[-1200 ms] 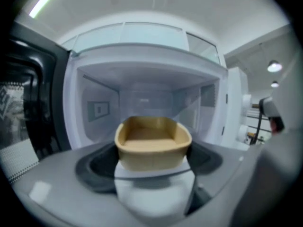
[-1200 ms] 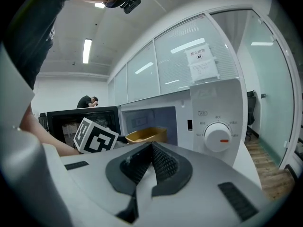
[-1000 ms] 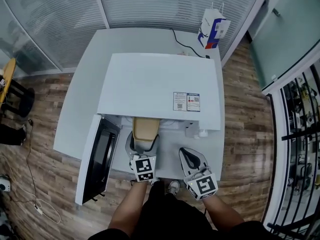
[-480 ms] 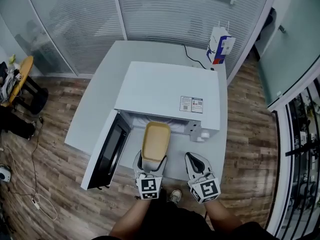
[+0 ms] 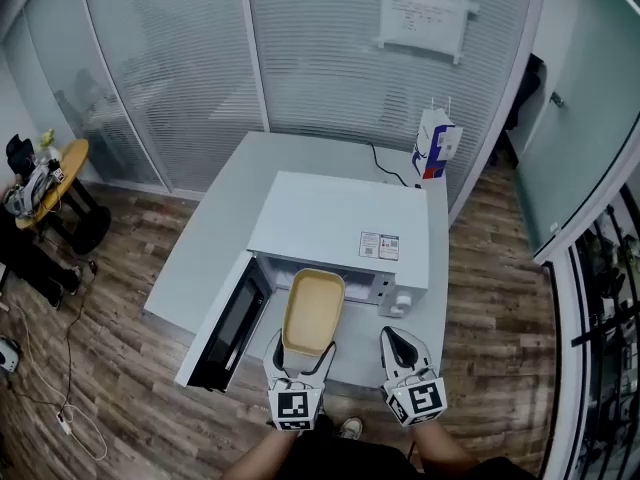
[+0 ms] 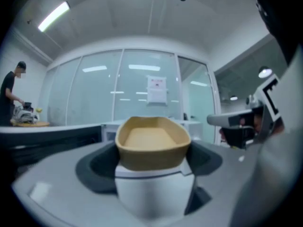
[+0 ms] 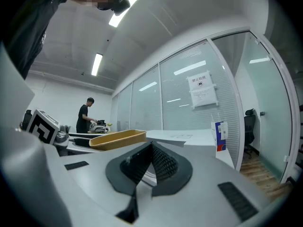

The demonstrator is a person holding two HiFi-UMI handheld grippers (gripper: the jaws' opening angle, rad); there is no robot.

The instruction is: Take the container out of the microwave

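Observation:
A tan, oblong, empty container [image 5: 312, 311] hangs in front of the white microwave's [image 5: 340, 226] open cavity, above the table's front strip. My left gripper [image 5: 300, 350] is shut on its near end, one dark pad on each side wall. In the left gripper view the container [image 6: 152, 141] fills the space between the left gripper's [image 6: 152, 165] jaws. My right gripper [image 5: 397, 340] hovers to the right of it, shut with nothing in it; in the right gripper view the right gripper's [image 7: 151, 146] pads meet, and the container [image 7: 118, 138] shows to the left.
The microwave door [image 5: 232, 326] stands swung open at the left, past the table [image 5: 215, 243] edge. A blue and white carton [image 5: 435, 148] stands at the back right corner. A small round table [image 5: 50, 173] with clutter stands far left. A person [image 7: 85, 115] works there.
The container has come out of the microwave cavity toward me and risen with my left gripper. My right gripper has risen too, still shut.

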